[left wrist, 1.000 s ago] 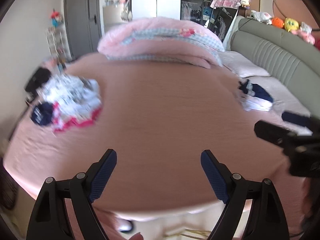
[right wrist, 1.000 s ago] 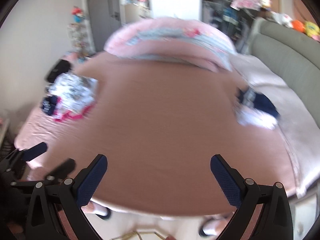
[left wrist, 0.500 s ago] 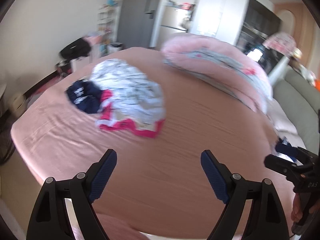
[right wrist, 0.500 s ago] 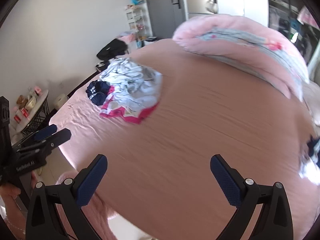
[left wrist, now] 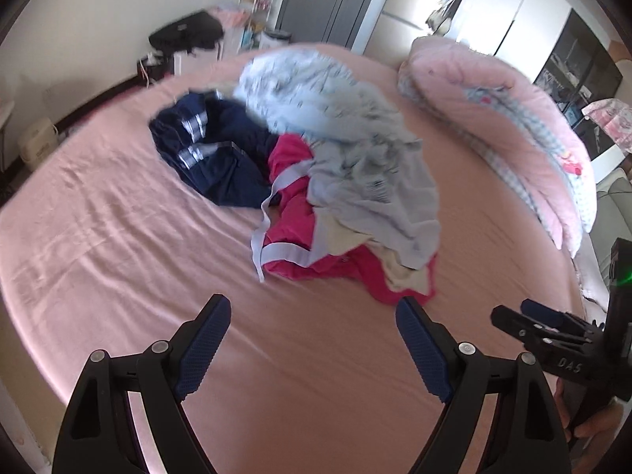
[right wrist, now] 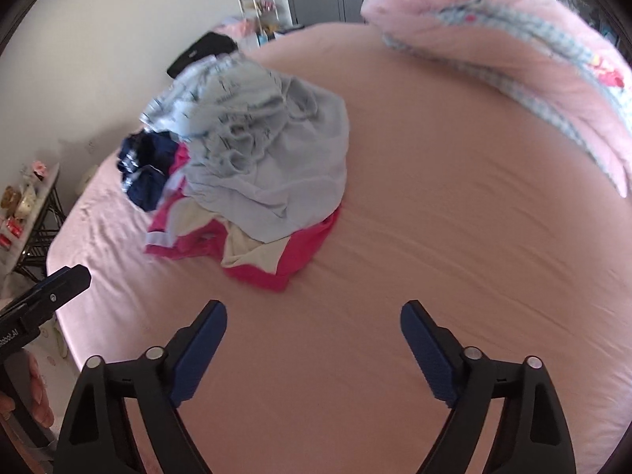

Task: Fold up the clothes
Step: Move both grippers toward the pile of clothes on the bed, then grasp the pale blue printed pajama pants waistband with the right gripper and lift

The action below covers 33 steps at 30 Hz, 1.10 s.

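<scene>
A heap of clothes lies on the pink bed sheet (left wrist: pixel 118 237): a pale blue-grey patterned garment (left wrist: pixel 347 126) on top, a magenta garment with grey bands (left wrist: pixel 292 213) and a cream piece under it, and a navy garment with white stripes (left wrist: pixel 209 158) to the left. My left gripper (left wrist: pixel 312 328) hovers open just short of the heap's near edge. In the right wrist view the same heap, led by the pale garment (right wrist: pixel 260 142) and the magenta one (right wrist: pixel 276 260), lies ahead and left of my open right gripper (right wrist: pixel 314 328). Neither gripper holds anything.
A rolled pink quilt (left wrist: pixel 505 118) lies along the bed's far right. A black bag (left wrist: pixel 185 33), shelves and grey doors stand by the far wall. A small side table (right wrist: pixel 27 205) with items stands left of the bed. The other gripper shows at each view's edge.
Both grippers have swung left and moved closer to the clothes heap, which now fills the middle of both views. Both stay open.
</scene>
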Each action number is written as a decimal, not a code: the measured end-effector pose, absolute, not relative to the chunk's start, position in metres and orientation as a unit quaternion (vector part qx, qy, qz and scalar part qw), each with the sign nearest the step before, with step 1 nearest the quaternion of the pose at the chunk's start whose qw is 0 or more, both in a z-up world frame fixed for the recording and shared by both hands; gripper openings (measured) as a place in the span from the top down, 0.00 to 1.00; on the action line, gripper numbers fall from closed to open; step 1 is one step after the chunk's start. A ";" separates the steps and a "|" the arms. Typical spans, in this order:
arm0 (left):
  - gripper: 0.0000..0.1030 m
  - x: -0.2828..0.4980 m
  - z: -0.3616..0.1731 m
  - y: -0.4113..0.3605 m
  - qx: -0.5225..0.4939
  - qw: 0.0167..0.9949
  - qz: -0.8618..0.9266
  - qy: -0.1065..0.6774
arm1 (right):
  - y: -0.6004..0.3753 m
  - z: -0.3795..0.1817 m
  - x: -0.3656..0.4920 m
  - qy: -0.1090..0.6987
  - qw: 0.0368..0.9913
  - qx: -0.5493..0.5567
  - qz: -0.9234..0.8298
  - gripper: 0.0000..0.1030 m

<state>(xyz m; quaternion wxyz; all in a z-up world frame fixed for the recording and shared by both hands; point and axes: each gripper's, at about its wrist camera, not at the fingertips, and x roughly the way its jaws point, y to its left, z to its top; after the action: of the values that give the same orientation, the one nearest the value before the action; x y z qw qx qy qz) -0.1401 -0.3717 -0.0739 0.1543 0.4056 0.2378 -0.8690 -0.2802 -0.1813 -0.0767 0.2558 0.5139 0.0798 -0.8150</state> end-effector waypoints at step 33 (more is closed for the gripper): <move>0.17 -0.200 -0.143 -0.411 0.374 0.166 -0.849 0.335 | -0.326 -0.086 -0.359 0.089 0.396 0.469 -0.784 0.92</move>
<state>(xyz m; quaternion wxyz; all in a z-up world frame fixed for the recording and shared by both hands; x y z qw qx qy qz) -0.1996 -0.4112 -0.1429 0.1659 0.3738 0.3354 -0.8487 -0.3589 -0.3263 -0.0860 0.3964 0.4688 0.0888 -0.7843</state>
